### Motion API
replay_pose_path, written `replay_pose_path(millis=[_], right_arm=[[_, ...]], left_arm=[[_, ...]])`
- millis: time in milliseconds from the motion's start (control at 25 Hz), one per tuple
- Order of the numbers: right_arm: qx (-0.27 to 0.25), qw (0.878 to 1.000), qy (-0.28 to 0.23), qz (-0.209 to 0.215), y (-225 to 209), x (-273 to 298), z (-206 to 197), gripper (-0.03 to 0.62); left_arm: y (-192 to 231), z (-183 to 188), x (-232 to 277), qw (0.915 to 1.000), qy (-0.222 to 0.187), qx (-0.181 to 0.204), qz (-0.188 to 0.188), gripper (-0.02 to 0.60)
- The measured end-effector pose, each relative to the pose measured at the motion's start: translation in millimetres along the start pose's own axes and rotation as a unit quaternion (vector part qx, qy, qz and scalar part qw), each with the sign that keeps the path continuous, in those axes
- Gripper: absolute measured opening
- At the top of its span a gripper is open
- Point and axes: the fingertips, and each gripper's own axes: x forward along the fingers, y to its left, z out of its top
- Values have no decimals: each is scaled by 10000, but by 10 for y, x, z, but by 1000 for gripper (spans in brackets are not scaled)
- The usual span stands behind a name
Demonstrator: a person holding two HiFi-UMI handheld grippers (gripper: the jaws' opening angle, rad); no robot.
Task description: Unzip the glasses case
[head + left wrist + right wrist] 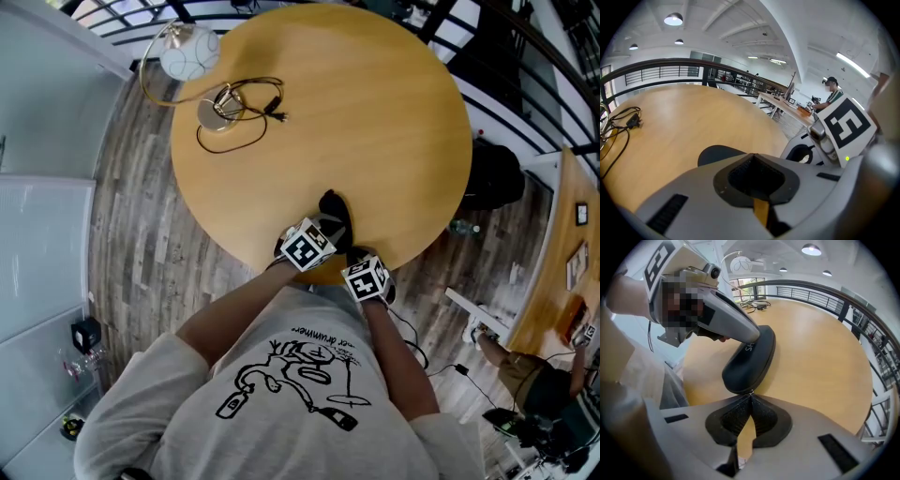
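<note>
A black oval glasses case [336,211] lies on the round wooden table [375,122], close to its near edge. In the right gripper view the case [752,359] lies just ahead of my right gripper [750,395], which is shut on the small metal zipper pull at the case's near end. My left gripper [757,337] comes in from the left with its jaws together, its tip against the top of the case. In the left gripper view my left gripper [752,158] shows nothing between its pads, and the case [717,152] shows beyond them.
A lamp with a white globe [188,52], a metal base [217,114] and a looped black cable [258,103] sit at the table's far left. The table edge is right below the grippers. A seated person [525,375] and other desks are off to the right.
</note>
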Motion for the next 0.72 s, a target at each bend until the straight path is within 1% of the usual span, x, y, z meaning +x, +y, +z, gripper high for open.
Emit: replay_pose_path(millis=[80, 160, 280, 360, 480, 560, 640, 720], right_arm=[[43, 9997, -54, 255, 169, 32, 24, 22], [63, 9989, -100, 454, 311, 68, 28, 23], [-6, 9983, -70, 572, 394, 80, 17, 23], [-84, 9988, -23, 488, 347, 82, 15, 22], [-174, 9994, 43, 298, 217, 74, 30, 21], [-294, 9993, 89, 212, 146, 75, 50, 21], [-532, 9984, 143, 116, 87, 78, 66, 23], [-943, 9953, 218, -20, 27, 83, 91, 23]], left_arm=[[6, -14, -45, 10000, 5, 39, 43, 8], [-13, -61, -60, 9999, 97, 106, 47, 8], [-31, -135, -60, 9997, 178, 128, 62, 8], [-18, -140, -54, 9998, 165, 49, 63, 8], [6, -147, -49, 9993, 270, 252, 89, 7], [12, -166, -46, 9991, 295, 286, 78, 7], [14, -177, -42, 9994, 271, 229, 56, 7], [3, -169, -37, 9995, 254, 206, 43, 6]])
